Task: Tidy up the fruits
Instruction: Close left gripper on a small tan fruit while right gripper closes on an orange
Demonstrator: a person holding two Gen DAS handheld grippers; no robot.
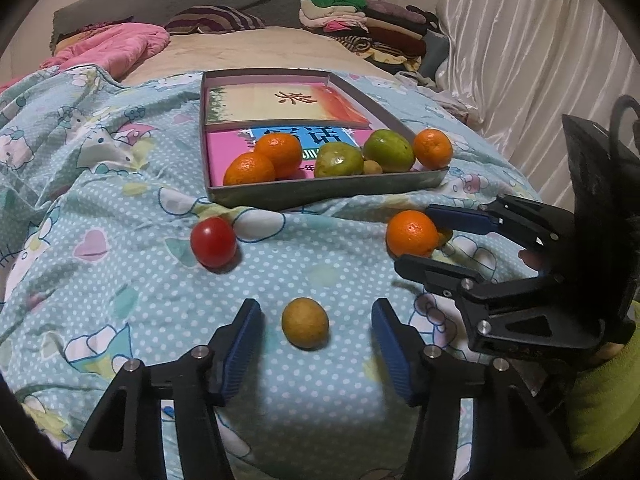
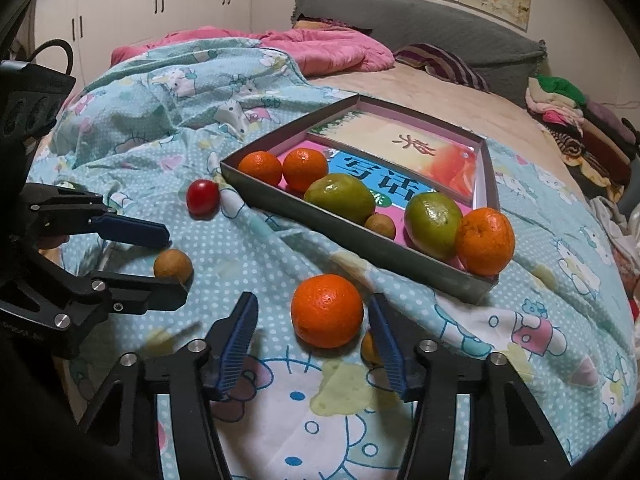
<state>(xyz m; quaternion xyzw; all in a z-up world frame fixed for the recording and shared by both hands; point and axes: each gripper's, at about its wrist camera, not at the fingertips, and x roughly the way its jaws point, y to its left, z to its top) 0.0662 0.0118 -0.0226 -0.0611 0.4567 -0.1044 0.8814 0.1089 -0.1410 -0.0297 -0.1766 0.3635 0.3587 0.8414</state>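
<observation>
Left gripper is partly open, pads either side of a small brownish-yellow fruit lying on the blue cartoon-print bedspread; there's a gap on both sides, so no grip. Right gripper is also partly open, straddling a loose orange on the bedspread; the right pad looks at or very near the peel, the left pad is clear of it, and contact can't be confirmed. Another small yellowish fruit sits just behind that right pad, mostly hidden. A red tomato-like fruit rests on the bedspread just off the tray's near-left corner. The shallow cardboard tray holds books and, along its near edge, two oranges touching at the left end, two green fruits mid-edge with a small brown fruit between them, and one orange at the near-right corner. Folded clothes are stacked at the bed's far right corner.
</observation>
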